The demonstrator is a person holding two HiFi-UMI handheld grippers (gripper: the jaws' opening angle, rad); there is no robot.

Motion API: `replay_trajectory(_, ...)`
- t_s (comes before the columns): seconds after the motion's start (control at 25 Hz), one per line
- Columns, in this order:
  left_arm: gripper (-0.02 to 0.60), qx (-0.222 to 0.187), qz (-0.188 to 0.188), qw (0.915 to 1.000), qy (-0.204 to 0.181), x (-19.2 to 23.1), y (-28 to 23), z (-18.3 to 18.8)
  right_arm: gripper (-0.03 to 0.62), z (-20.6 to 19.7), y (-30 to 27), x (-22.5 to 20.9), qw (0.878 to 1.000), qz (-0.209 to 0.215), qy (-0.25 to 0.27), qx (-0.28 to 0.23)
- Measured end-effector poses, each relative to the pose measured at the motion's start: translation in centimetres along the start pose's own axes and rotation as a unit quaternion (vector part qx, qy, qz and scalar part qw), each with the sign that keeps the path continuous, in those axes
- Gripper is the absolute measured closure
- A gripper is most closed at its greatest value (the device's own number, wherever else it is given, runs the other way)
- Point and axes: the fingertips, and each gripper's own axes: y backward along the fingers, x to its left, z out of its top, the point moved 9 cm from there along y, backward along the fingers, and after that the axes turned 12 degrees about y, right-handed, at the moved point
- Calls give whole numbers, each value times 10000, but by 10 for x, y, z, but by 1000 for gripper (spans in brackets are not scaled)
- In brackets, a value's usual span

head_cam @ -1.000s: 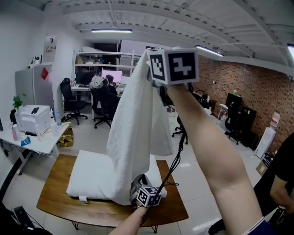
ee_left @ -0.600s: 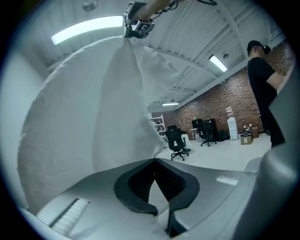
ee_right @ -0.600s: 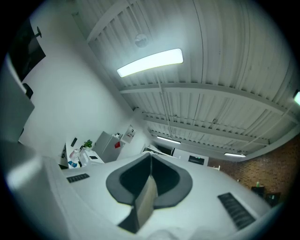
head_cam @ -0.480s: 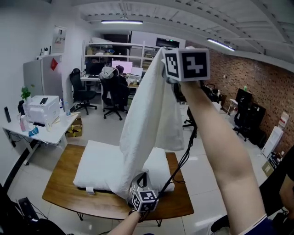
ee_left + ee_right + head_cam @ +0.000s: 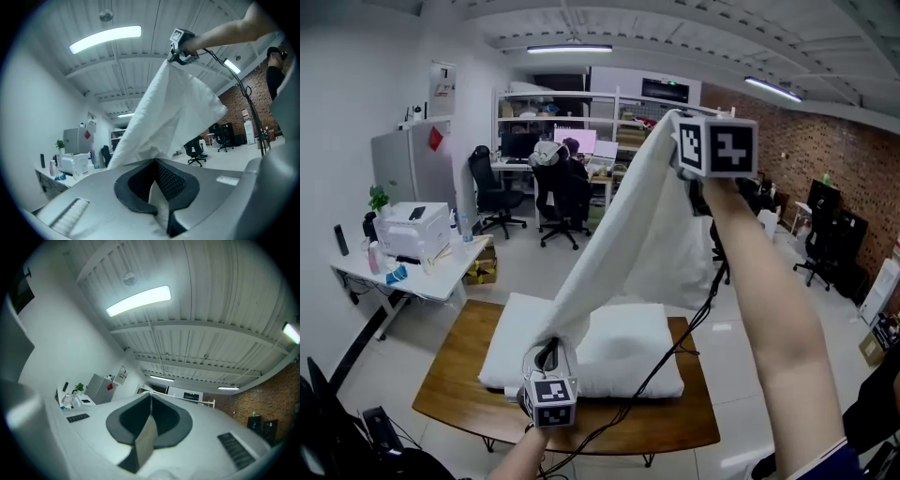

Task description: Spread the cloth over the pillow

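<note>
Both left claw (image 5: 154,164) and right claw (image 5: 151,397) are clenched on soft white cloth (image 5: 628,225); a plump pillow (image 5: 628,352) is seen beneath, printer (image 5: 412,230) at nine o'clock.

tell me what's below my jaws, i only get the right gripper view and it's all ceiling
observer: the white cloth hangs from the right gripper, held high, and slopes down to the left gripper.
operator: is the left one gripping it
observer: yes, its jaws are closed on the cloth's lower end, by the front edge of the pillow.
operator: pillow covered yet
observer: no, most of the pillow shows bare on the wooden table, and the cloth is lifted above it.
</note>
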Motion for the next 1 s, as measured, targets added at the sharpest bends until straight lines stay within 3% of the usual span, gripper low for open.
replay_trajectory(0.44,580,-6,832,9934,-786,137,-16,71,572,-24,-13,-3,9994,-225,-241,98)
replay_trajectory(0.72,580,-116,800,9904,-1119,178,-44,119,572,-55,-4,-21,9973,-515,-362,382)
replay_trajectory(1.0,580,-37,635,9936,-938,194,-79,151,572,-93,9,-31,9941,-679,-484,693)
